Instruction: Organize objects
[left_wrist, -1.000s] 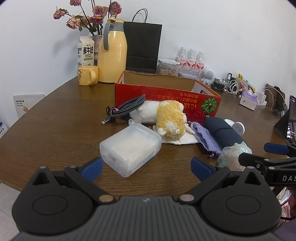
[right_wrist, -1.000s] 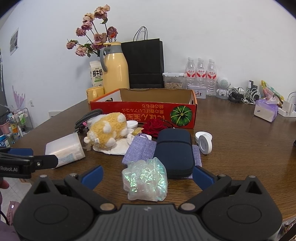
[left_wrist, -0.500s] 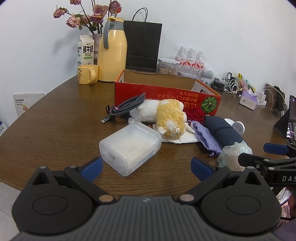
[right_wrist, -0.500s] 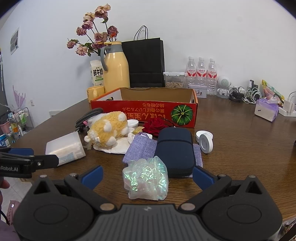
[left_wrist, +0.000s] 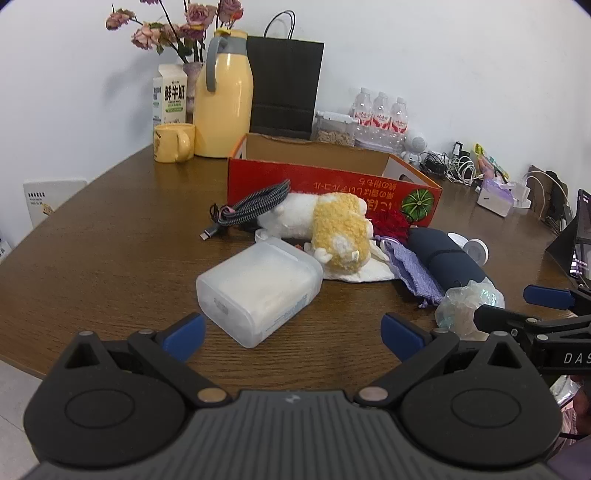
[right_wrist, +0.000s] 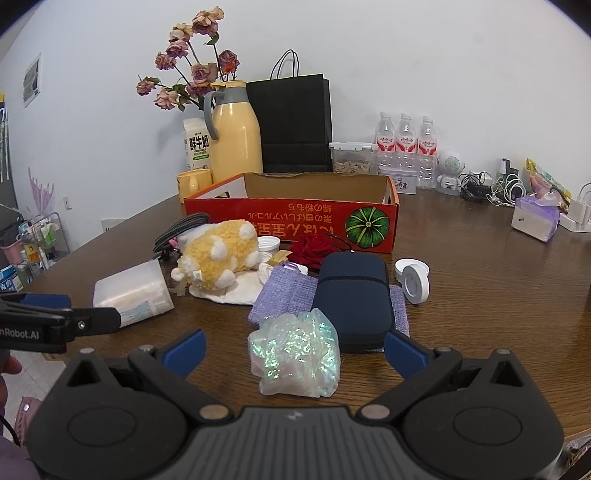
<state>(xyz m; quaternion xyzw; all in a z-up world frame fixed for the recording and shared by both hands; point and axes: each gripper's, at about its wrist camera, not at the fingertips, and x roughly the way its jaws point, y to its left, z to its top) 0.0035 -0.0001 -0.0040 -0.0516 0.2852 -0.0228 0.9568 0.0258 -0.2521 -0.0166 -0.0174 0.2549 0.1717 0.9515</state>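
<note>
iridescent bag (right_wrist: 294, 357) between right claw (right_wrist: 294, 345) fingers

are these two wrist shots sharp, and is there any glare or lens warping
Left wrist view: sharp, table edge bowed by the fisheye, dark corners. Right wrist view: equally sharp, iridescent glints on the crinkly bag, soft shadows, no harsh glare.

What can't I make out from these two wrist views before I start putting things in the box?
- Floor of the red box: hidden by its front wall in both views.
- Red flower: partly hidden behind the dark case in the right wrist view.
- What the frosted plastic container holds: blurred by its walls, left wrist view.
- Right tool: cut off by the left wrist view's right edge.
- Small print on the milk carton: too small.
</note>
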